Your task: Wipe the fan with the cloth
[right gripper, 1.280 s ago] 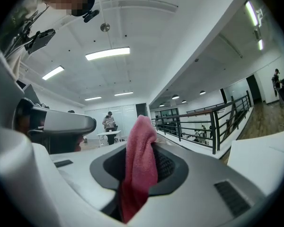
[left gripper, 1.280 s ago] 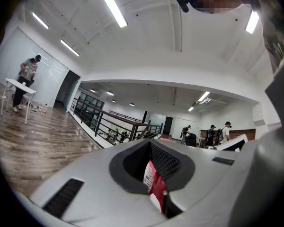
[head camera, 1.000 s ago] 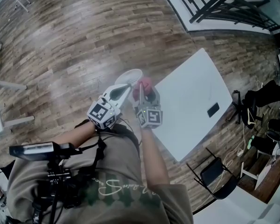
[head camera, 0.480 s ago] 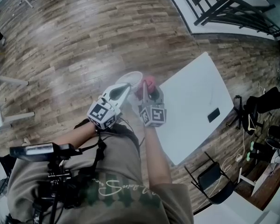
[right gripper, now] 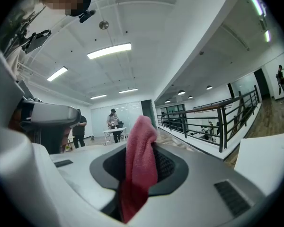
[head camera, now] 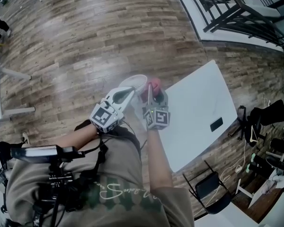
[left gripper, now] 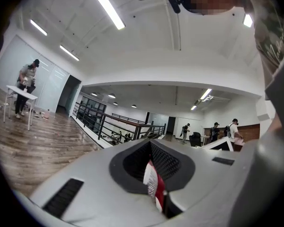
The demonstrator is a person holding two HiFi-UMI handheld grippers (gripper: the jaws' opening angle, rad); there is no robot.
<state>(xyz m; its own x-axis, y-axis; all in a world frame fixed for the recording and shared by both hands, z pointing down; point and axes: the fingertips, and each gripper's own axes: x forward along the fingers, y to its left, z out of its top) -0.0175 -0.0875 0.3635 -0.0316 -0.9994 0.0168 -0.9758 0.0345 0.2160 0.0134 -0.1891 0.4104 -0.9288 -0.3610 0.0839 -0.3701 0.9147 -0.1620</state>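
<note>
The fan point(head camera: 134, 82) is a flat white oval held out over the wooden floor. My left gripper point(head camera: 127, 91) is shut on its lower edge. In the left gripper view the fan point(left gripper: 153, 182) shows edge-on as a thin red and white strip between the closed jaws of the left gripper point(left gripper: 157, 193). My right gripper point(head camera: 149, 91) is shut on a pink cloth point(head camera: 154, 84), which lies beside the fan's right rim. In the right gripper view the cloth point(right gripper: 140, 159) stands up out of the right gripper point(right gripper: 135, 183).
A white table point(head camera: 199, 103) stands just right of the grippers, with a small black thing point(head camera: 216, 124) on it. A black chair point(head camera: 209, 189) is at the lower right, a black railing point(head camera: 236, 8) at the top right. Several people stand far off.
Both grippers keep nearly the same spot and the same grips. Only the head view has drifted a little.
</note>
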